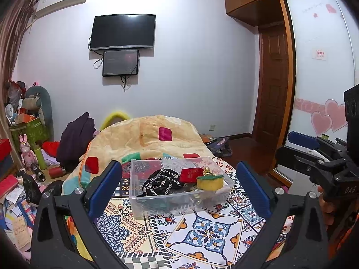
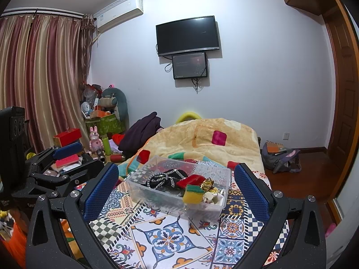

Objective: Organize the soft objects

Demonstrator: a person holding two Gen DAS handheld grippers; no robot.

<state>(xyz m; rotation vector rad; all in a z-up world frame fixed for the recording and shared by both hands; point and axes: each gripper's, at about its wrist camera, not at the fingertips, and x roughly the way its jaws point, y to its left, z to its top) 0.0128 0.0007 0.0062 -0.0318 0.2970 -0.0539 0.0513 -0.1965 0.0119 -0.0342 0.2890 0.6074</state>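
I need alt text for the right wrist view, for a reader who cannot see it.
A clear plastic bin on a patterned mat holds a yellow-green sponge, a red pouch and a black chained item. The right gripper frames it with open blue jaws; a blanket lies behind.

A lived-in home bedroom. A quilt-covered bed [image 2: 202, 139], striped curtains [image 2: 40, 78] and a wall-mounted television [image 2: 187, 35] show it, with a wardrobe [image 1: 318, 62] alongside

A clear plastic bin [image 1: 179, 192] is set on the patterned cloth of the bed. Inside it, a black fabric piece with silver chains [image 1: 160, 182] is laid at the left, a red pouch [image 1: 190, 174] is propped in the middle, and a yellow sponge with a green top [image 1: 209, 182] is leaned against the near right wall.
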